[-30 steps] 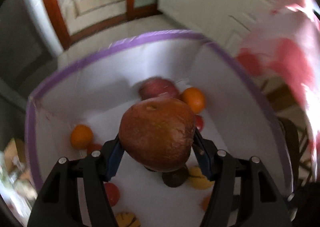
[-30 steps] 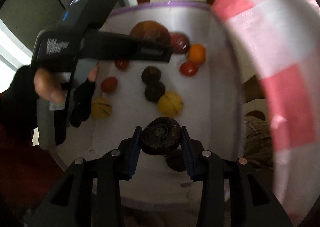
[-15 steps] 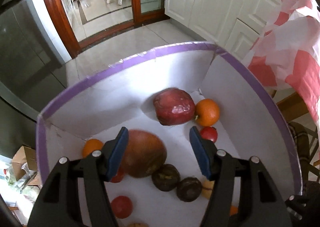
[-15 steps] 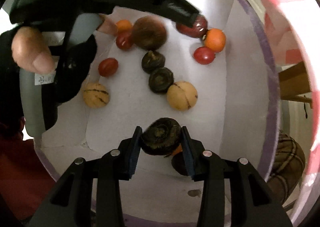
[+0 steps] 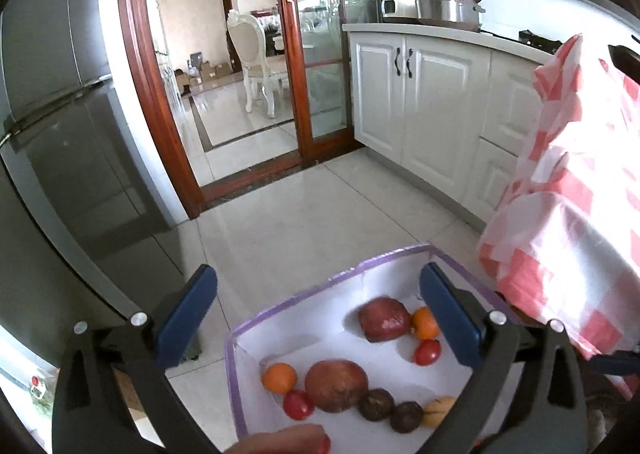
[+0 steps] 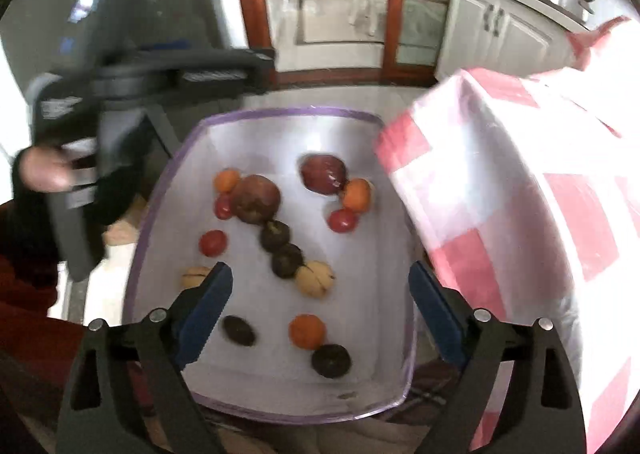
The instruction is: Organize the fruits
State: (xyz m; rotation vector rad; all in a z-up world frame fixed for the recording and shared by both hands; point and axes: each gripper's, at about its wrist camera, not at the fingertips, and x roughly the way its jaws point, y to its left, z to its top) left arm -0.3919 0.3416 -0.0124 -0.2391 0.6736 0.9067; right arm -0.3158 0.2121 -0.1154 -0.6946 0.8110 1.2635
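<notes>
Right gripper [image 6: 320,310] jaws opening, empty, above fruit bin [image 6: 160,190]

The box [image 6: 172,182] sits on the floor [image 5: 304,214], with the draped cloth [image 6: 520,194] just to its right. In the box, the big apple [image 6: 256,204] lies at the far left, an orange [image 6: 226,180] behind it and a tomato [image 6: 223,207] touching its left side. Far right lies another apple [image 6: 323,174], an orange [image 6: 357,195] and tomato [image 6: 342,220] before it. Two dark fruits [image 6: 280,246] run down the middle. Nearest lie a dark fruit [image 6: 239,330], possibly blurred, an orange [image 6: 307,331] and another dark fruit [image 6: 331,360]. The fridge [image 5: 60,142] stands left, the cabinets [image 5: 420,102] behind the cloth
</notes>
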